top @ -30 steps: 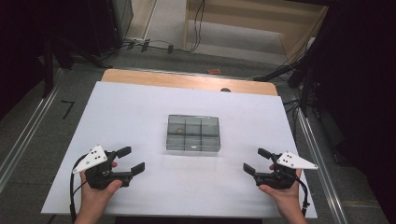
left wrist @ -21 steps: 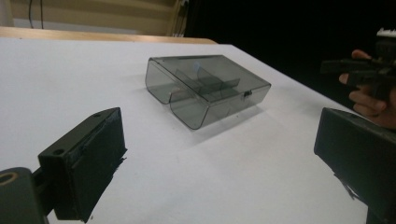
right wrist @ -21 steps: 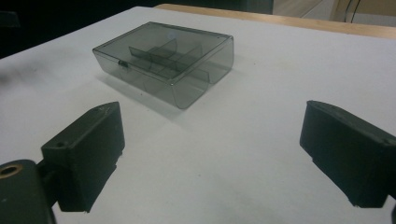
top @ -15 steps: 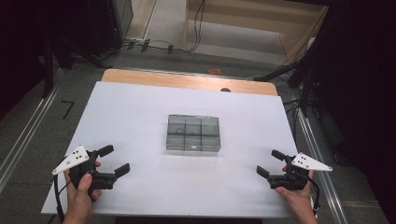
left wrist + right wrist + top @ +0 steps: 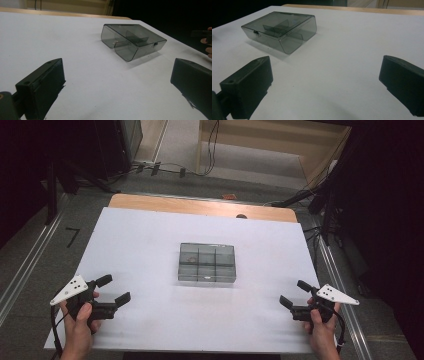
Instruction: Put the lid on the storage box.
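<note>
A smoky, see-through compartment box [image 5: 206, 263] with its lid closed sits in the middle of the white table [image 5: 150, 235]. Something small and brownish lies in its back left compartment. My left gripper [image 5: 114, 289] is held low near the front left corner, pointing toward the box [image 5: 133, 40]. Its jaws have just been opening and stand wide with nothing between them [image 5: 117, 85]. My right gripper [image 5: 293, 293] mirrors it near the front right corner. Its jaws have also just been opening and are empty [image 5: 324, 85], with the box [image 5: 279, 30] ahead to their left.
A wooden strip [image 5: 200, 206] runs along the table's far edge, with a small dark spot [image 5: 241, 216] on it. Cables and dark stands lie on the floor beyond. The other hand's fingers [image 5: 208, 45] show at the right edge of the left gripper view.
Both hands have drawn apart, the left gripper going left and the right gripper going right, each sinking a little toward the table's front corners. The box has not moved.
</note>
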### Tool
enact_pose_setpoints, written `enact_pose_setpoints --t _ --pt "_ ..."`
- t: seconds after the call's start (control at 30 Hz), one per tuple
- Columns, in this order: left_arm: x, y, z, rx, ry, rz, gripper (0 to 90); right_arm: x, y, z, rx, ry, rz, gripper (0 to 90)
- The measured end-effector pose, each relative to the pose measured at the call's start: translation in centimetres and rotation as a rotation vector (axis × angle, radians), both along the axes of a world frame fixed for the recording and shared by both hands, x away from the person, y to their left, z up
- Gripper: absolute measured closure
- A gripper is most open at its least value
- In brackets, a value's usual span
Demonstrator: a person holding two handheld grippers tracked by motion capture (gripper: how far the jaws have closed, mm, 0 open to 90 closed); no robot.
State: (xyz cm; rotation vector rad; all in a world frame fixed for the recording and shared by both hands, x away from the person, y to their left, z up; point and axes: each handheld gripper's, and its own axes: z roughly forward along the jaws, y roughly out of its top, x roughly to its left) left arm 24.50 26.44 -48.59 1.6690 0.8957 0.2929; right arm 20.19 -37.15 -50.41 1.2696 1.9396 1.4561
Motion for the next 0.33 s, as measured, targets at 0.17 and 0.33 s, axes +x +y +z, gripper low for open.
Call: enact_pose_setpoints --t 0.17,0.33 --pt "0.07 0.09 -0.2 0.002 0.008 0.003 0.0 0.15 -0.11 -0.13 0.0 0.0 0.0 0.0" --pt "0.15 0.02 -0.33 0.007 0.01 0.003 0.0 0.2 -0.02 -0.18 -0.004 0.006 0.002 0.0"
